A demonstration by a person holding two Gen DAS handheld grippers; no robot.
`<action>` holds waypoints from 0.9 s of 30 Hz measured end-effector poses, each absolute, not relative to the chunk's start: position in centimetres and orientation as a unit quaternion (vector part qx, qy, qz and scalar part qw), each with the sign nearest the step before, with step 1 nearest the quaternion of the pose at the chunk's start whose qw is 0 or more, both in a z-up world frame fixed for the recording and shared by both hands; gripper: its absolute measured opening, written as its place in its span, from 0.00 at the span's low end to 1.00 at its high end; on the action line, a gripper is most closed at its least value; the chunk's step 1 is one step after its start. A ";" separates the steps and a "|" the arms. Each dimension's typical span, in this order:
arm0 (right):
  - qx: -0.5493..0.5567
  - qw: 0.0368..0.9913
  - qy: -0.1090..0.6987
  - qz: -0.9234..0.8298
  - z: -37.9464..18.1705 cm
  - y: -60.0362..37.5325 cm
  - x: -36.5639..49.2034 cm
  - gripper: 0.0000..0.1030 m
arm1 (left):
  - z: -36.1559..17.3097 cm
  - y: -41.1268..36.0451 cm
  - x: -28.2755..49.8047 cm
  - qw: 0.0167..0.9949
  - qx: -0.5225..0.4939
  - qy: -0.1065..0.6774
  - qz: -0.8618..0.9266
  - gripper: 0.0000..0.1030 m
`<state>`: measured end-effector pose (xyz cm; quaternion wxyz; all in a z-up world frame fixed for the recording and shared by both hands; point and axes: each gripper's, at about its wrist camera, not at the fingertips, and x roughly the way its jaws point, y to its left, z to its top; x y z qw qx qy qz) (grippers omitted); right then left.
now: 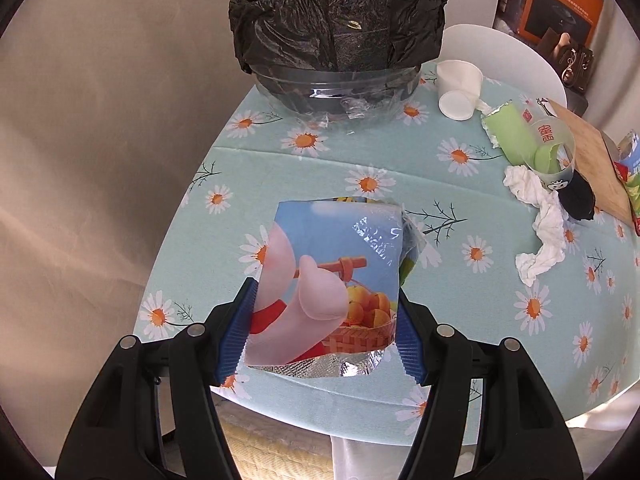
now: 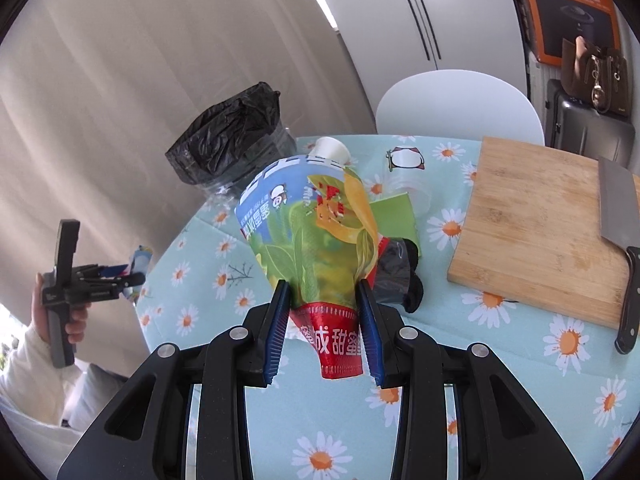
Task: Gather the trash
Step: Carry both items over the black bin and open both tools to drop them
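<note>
My left gripper (image 1: 326,322) is shut on a blue snack bag (image 1: 332,276) with a pink cartoon figure, held above the near table edge. The bin with a black liner (image 1: 338,36) stands at the far side of the table. My right gripper (image 2: 324,320) is shut on a green, blue and red snack bag (image 2: 316,236), held above the table. The bin (image 2: 230,140) is to its far left. The left gripper (image 2: 80,280) with its bag shows at the left in the right wrist view.
On the daisy tablecloth (image 1: 400,160) lie two white paper cups (image 1: 458,88), a green wrapper (image 1: 512,132), a printed clear cup (image 1: 554,156), crumpled white tissue (image 1: 540,216) and a black object (image 2: 400,276). A wooden cutting board (image 2: 536,232) carries a cleaver (image 2: 624,240). A white chair (image 2: 460,108) stands behind.
</note>
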<state>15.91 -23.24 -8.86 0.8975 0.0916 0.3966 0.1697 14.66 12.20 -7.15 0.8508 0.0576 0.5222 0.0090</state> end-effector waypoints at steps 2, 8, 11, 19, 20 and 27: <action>0.090 0.901 0.390 0.168 -8.1 -22.2 16.4 0.31 | -6.5 13.3 15.6 0.856 0.051 0.515 0.006 0.62; 0.109 0.907 0.372 0.163 -6.1 -19.3 18.4 0.31 | -4.0 15.9 18.7 0.869 0.047 0.492 -0.007 0.62; 0.114 0.911 0.361 0.165 -4.7 -17.8 19.9 0.31 | -2.8 16.9 20.6 0.870 0.045 0.491 -0.015 0.62; 0.085 0.926 0.329 0.167 -1.0 -12.6 23.7 0.31 | 0.7 17.2 25.1 0.872 0.094 0.478 -0.050 0.62; 0.083 0.926 0.326 0.169 -0.7 -12.0 24.1 0.31 | 1.2 17.1 25.5 0.873 0.099 0.475 -0.055 0.62; 0.058 0.932 0.313 0.173 1.4 -7.4 27.5 0.31 | 3.9 16.8 29.2 0.876 0.144 0.449 -0.099 0.62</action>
